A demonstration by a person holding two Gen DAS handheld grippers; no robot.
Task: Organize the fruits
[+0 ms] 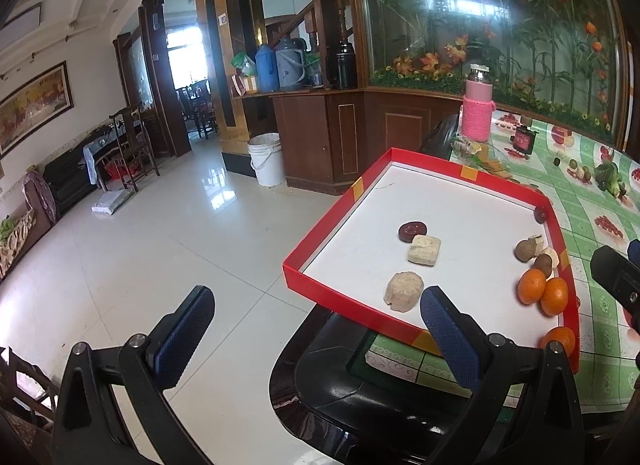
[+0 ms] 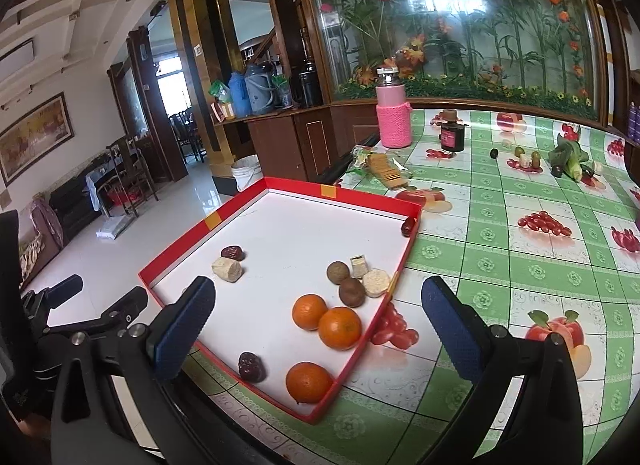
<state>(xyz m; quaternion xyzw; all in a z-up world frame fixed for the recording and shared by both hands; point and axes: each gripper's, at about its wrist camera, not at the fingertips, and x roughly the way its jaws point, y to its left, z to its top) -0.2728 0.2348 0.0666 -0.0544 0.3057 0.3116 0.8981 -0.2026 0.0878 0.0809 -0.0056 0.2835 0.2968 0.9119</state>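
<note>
A shallow red tray (image 2: 376,199) with a white floor lies at the table's left corner. It holds three oranges (image 2: 340,327), two brown round fruits (image 2: 352,292), dark red dates (image 2: 251,366) and pale cake pieces (image 2: 227,269). My right gripper (image 2: 318,331) hovers open over the tray's near corner, with the oranges just ahead of its fingers. My left gripper (image 1: 318,331) is open too, off the tray's (image 1: 330,217) left edge and partly over the floor. A beige cake (image 1: 404,292) lies close to its right finger (image 1: 448,333). Neither gripper holds anything.
The green fruit-print tablecloth (image 2: 500,265) carries a pink knit-covered bottle (image 2: 394,121), a dark jar (image 2: 452,137) and a cracker packet (image 2: 386,171) behind the tray. A black chair (image 1: 360,385) stands below the table edge. A white bucket (image 1: 266,159) sits on the tiled floor.
</note>
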